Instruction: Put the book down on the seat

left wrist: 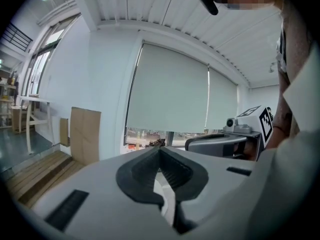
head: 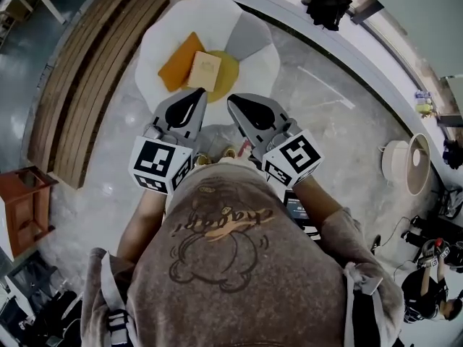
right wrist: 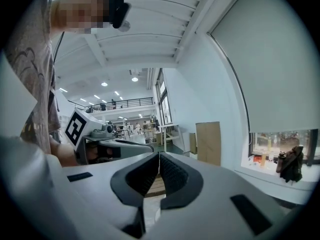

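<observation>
Chair (head: 155,42): tan book (head: 205,69) lies flat on yellow seat (head: 230,79), overlapping orange flat item (head: 178,63).
Left gripper (head: 195,96): jaws closed, nothing between them, held short of chair.
Right gripper (head: 235,103): jaws closed, empty, beside left.
Judgement: put-down step looks complete.
Next move: none on book; only confirm it rests steady.

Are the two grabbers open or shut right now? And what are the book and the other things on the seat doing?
left gripper: jaws shut, nothing between them.
right gripper: jaws shut, nothing between them.
book: closed, lying flat on the seat.
orange flat item: lying flat, right beside the book.
seat: standing upright, holding both.
</observation>
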Tool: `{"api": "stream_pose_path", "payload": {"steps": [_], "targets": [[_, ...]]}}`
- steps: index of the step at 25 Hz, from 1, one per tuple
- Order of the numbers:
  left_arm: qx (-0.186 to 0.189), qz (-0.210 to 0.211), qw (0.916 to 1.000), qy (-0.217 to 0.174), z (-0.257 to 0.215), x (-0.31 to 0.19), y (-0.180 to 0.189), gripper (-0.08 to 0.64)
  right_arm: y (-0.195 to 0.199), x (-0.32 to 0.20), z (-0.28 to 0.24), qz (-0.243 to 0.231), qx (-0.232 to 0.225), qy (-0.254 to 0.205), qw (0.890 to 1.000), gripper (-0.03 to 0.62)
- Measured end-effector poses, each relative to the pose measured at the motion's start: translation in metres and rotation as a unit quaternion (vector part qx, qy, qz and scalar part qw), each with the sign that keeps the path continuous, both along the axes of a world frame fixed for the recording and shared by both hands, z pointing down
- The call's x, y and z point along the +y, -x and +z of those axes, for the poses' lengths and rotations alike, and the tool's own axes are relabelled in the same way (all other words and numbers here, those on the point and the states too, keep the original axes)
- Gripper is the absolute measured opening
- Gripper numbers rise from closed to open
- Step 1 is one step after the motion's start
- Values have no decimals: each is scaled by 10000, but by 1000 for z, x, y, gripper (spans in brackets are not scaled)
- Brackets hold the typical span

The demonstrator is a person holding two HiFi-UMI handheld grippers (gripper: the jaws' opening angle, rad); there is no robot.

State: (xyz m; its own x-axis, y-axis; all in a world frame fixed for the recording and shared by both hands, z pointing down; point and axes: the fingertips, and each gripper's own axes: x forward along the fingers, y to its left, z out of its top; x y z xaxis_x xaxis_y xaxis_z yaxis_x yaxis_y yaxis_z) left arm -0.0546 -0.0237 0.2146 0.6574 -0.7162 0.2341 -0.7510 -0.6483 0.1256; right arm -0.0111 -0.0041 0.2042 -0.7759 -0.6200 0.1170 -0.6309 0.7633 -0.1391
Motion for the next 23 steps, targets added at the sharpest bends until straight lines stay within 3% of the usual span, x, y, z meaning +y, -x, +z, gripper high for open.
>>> {"api": "stream_pose_path", "payload": {"steps": [13,23], "targets": [[-33,-86,9999,63,3,-2,-13,5,0,1,-5,-693,141,-209,9973,21],[-40,-94,9999,87,6,4,-18,5,-7,0,-5,-612,86,-209,9979,21]]}}
